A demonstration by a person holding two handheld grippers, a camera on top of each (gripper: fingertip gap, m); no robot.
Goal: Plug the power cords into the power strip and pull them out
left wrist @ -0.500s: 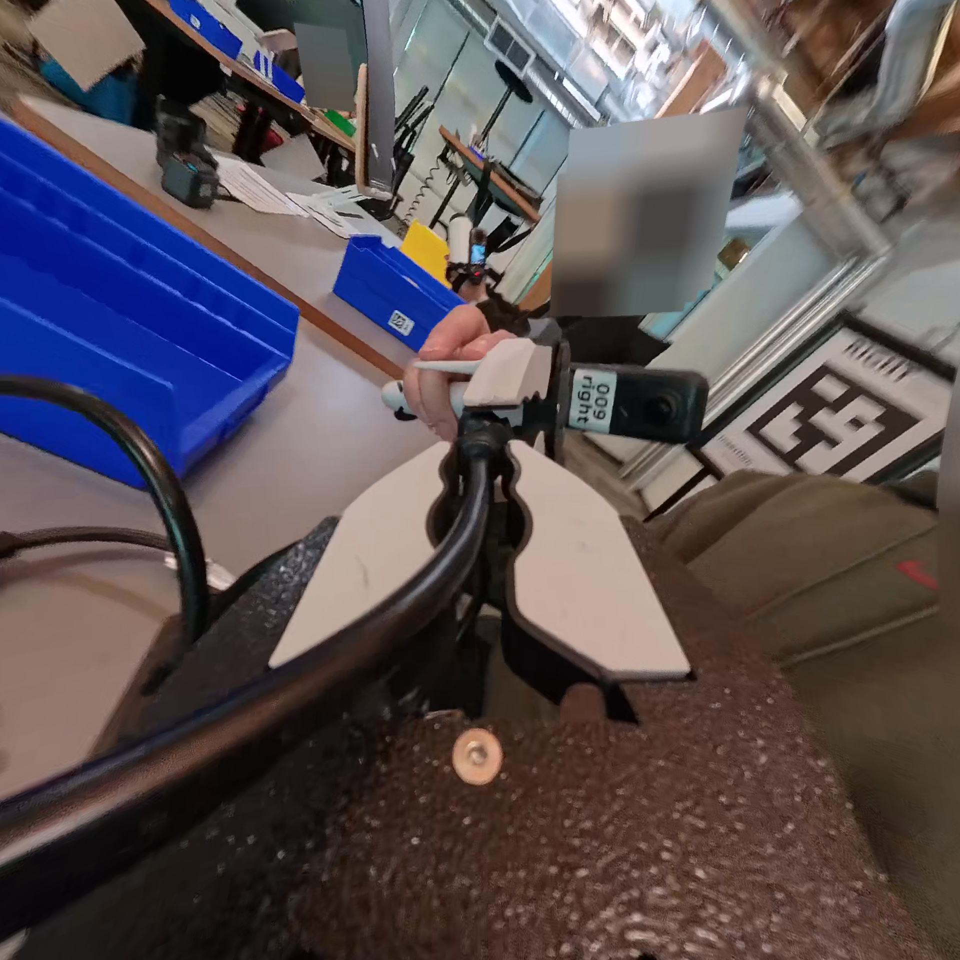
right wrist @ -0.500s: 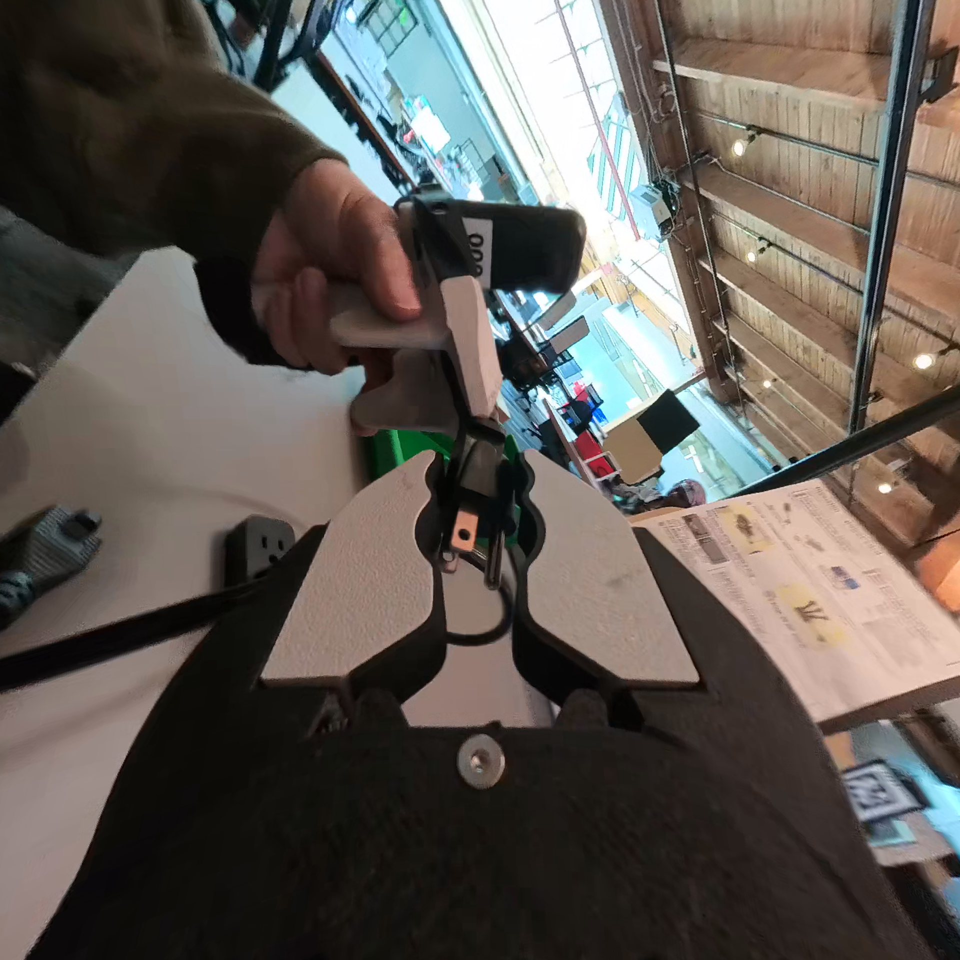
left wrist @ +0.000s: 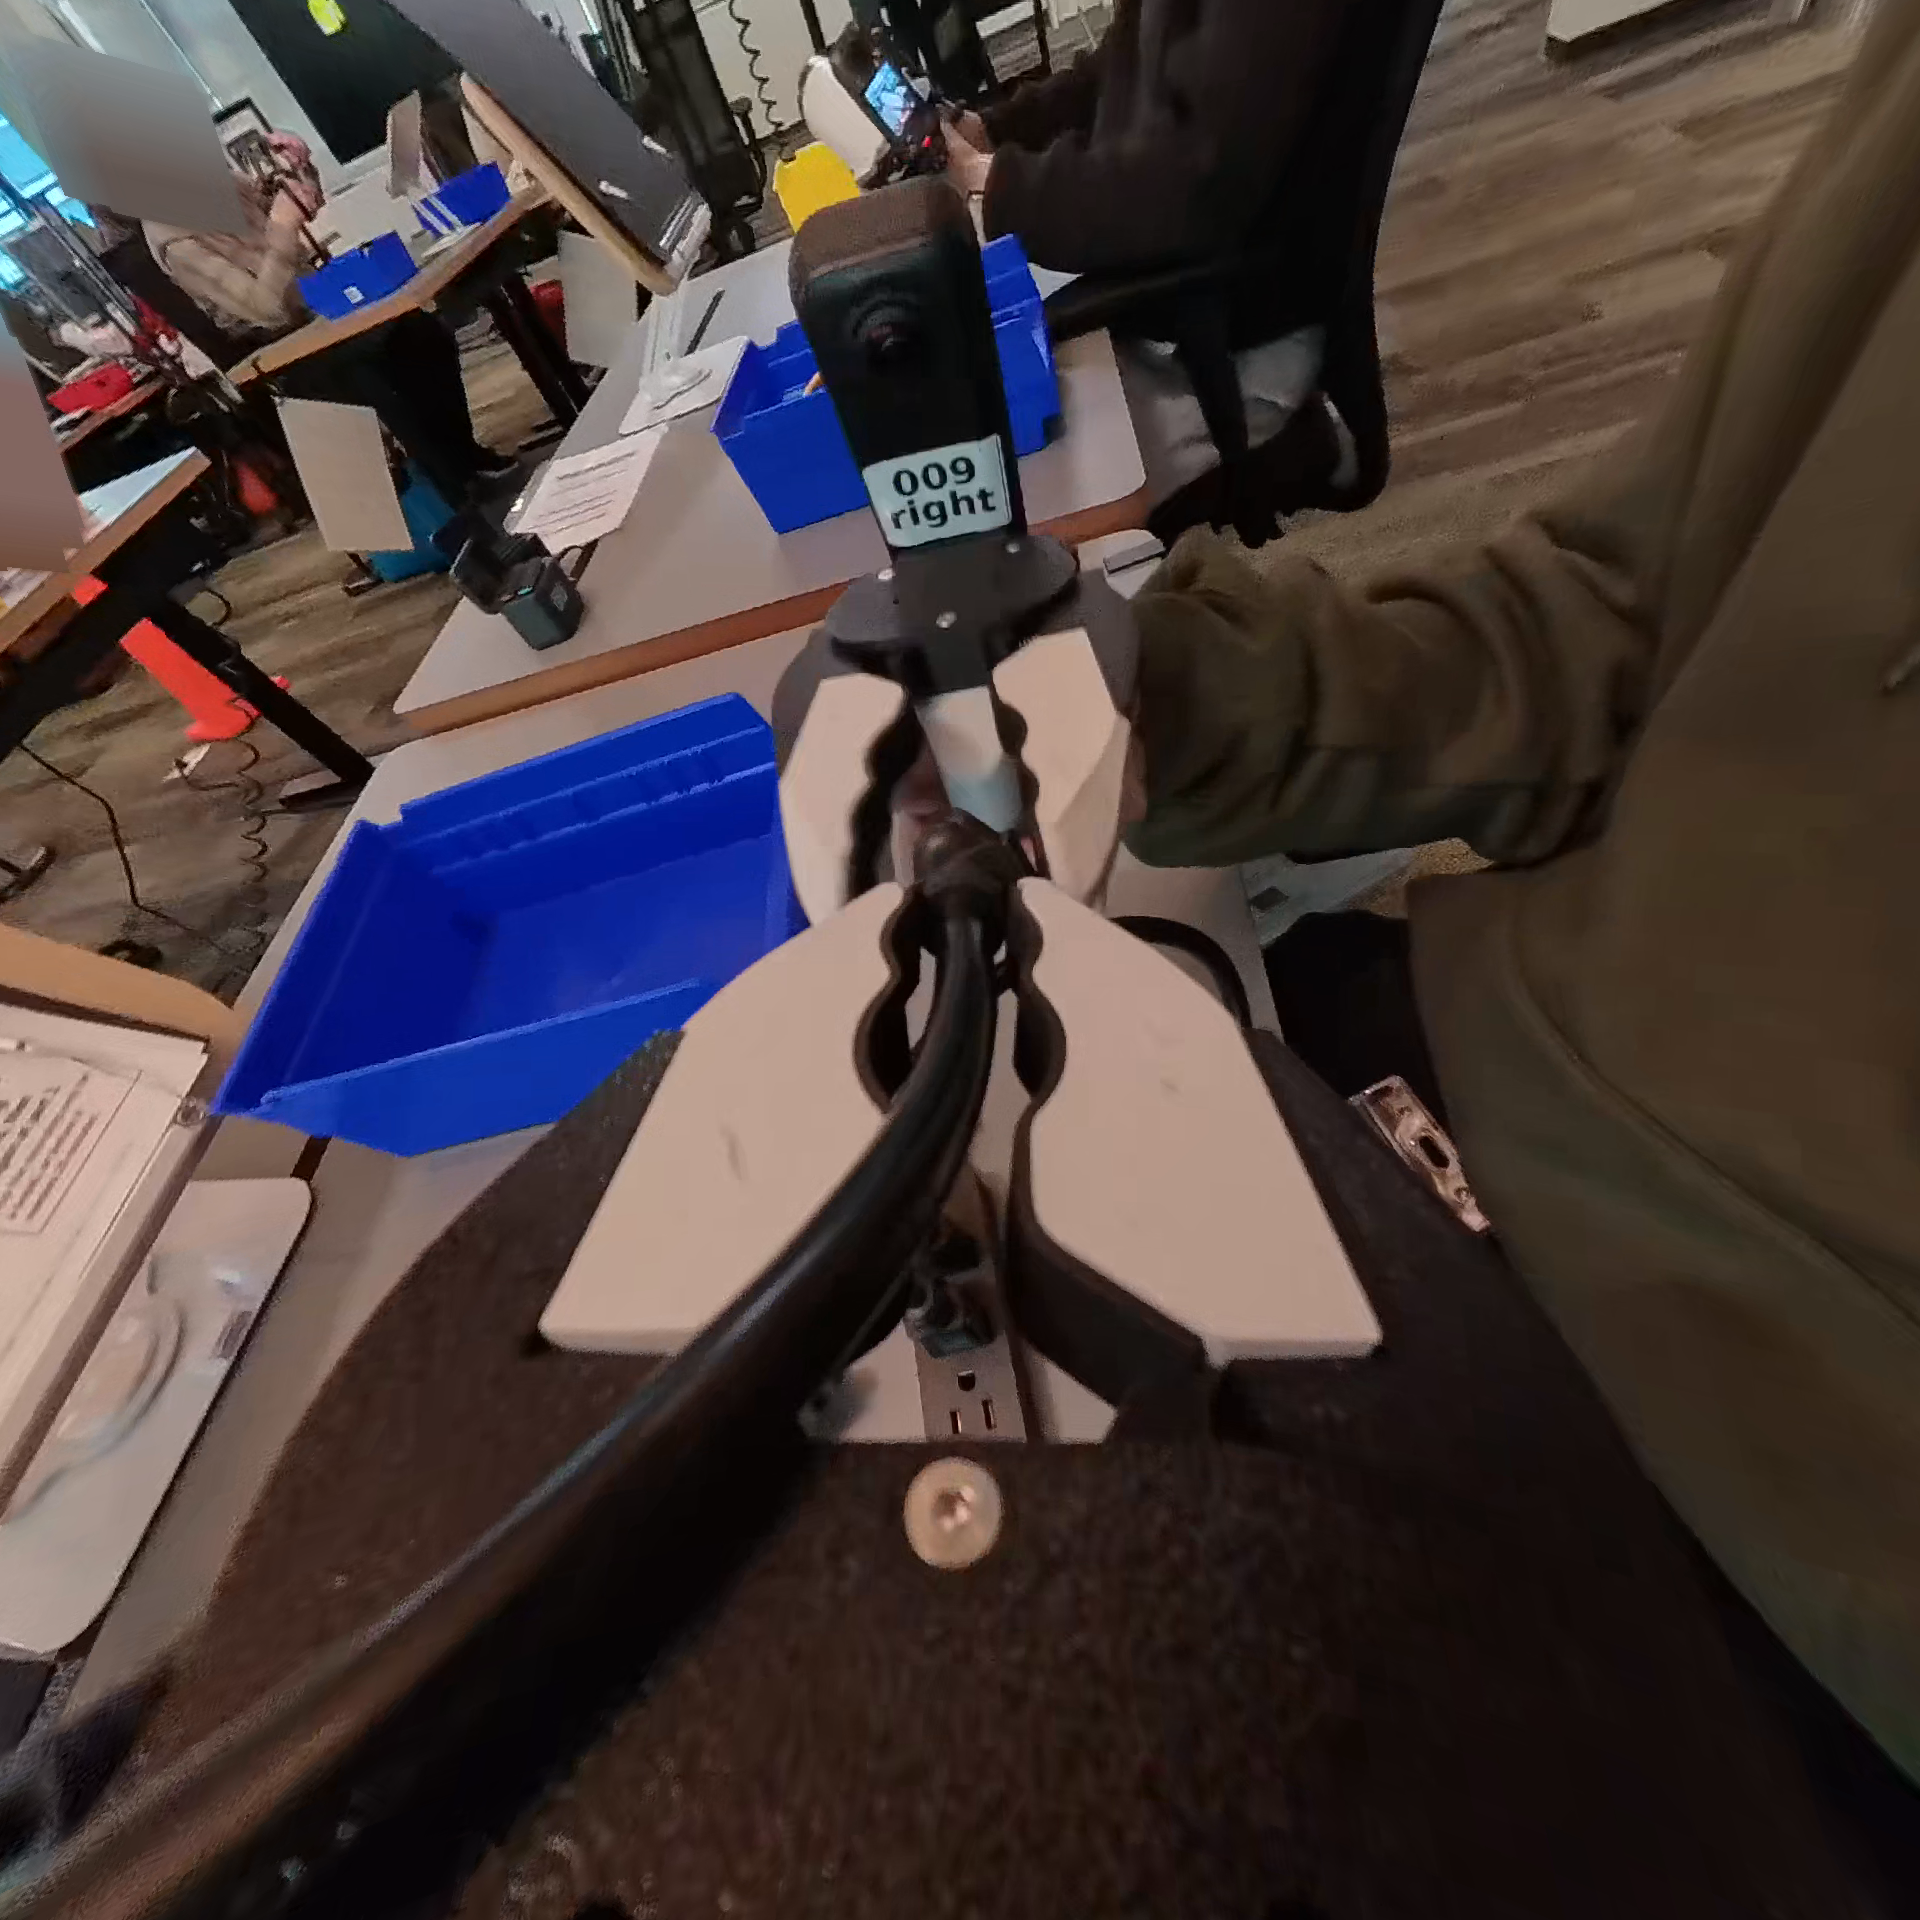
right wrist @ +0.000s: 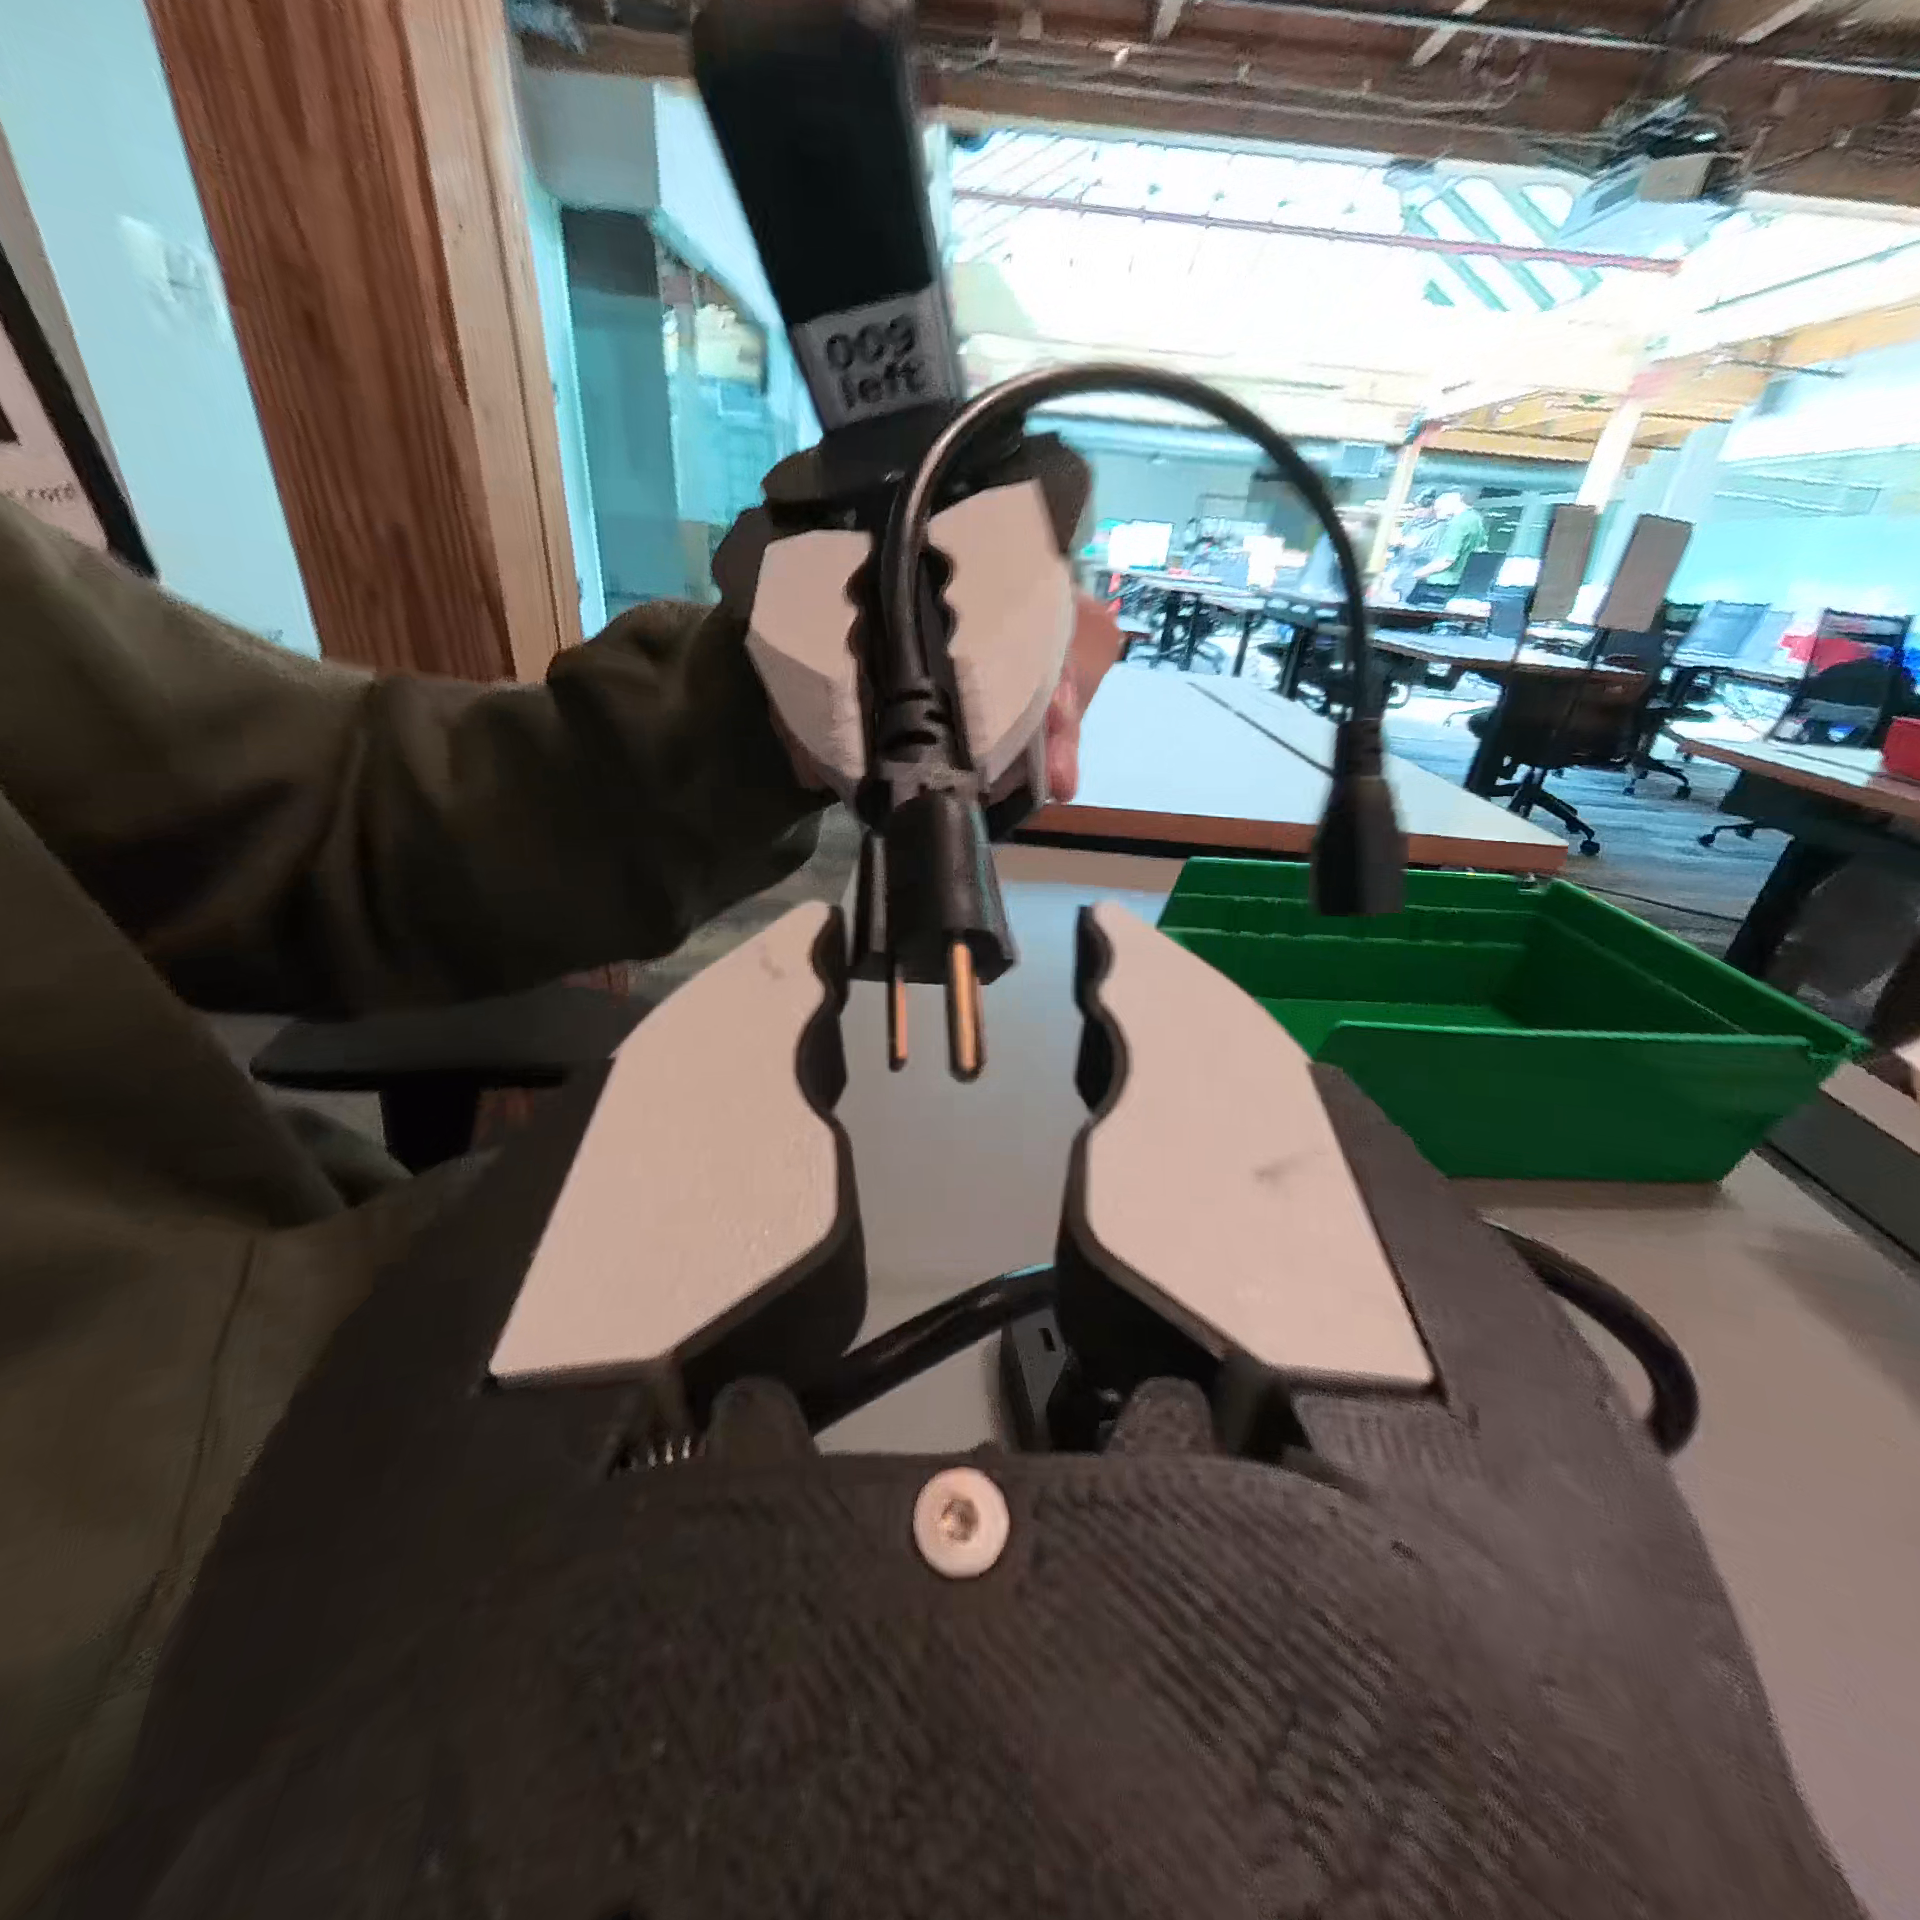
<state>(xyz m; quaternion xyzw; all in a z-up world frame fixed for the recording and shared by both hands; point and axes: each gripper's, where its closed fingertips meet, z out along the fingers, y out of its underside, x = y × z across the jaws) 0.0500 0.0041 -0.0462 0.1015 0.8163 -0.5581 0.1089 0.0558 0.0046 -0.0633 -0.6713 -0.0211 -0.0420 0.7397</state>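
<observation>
My left gripper [left wrist: 956, 909] is shut on a black power cord [left wrist: 790, 1278] just behind its plug. The right wrist view shows that gripper [right wrist: 914, 774] head-on, holding the plug [right wrist: 940, 894] with two prongs pointing at the camera. The cord arches over and its far connector [right wrist: 1356, 852] dangles. My right gripper [right wrist: 956, 997] is open, its fingers either side of the prongs without touching. It also shows in the left wrist view [left wrist: 951, 821], facing the left one. A grey power strip [left wrist: 966, 1392] lies on the table under the left fingers.
A blue bin [left wrist: 499, 966] sits on the table left of the grippers and a green bin [right wrist: 1507, 1018] at the other side. Another black cable [right wrist: 914, 1340] lies under the right gripper. Papers [left wrist: 62, 1143] lie at the left. An olive sleeve [left wrist: 1403, 707] is close by. Only a small space, under 4 cm, lies between the two pairs of fingers.
My right gripper was shut on the plug and has opened and let it go. Both grippers have swung to a new angle, level over the table. The left gripper still holds the cord.
</observation>
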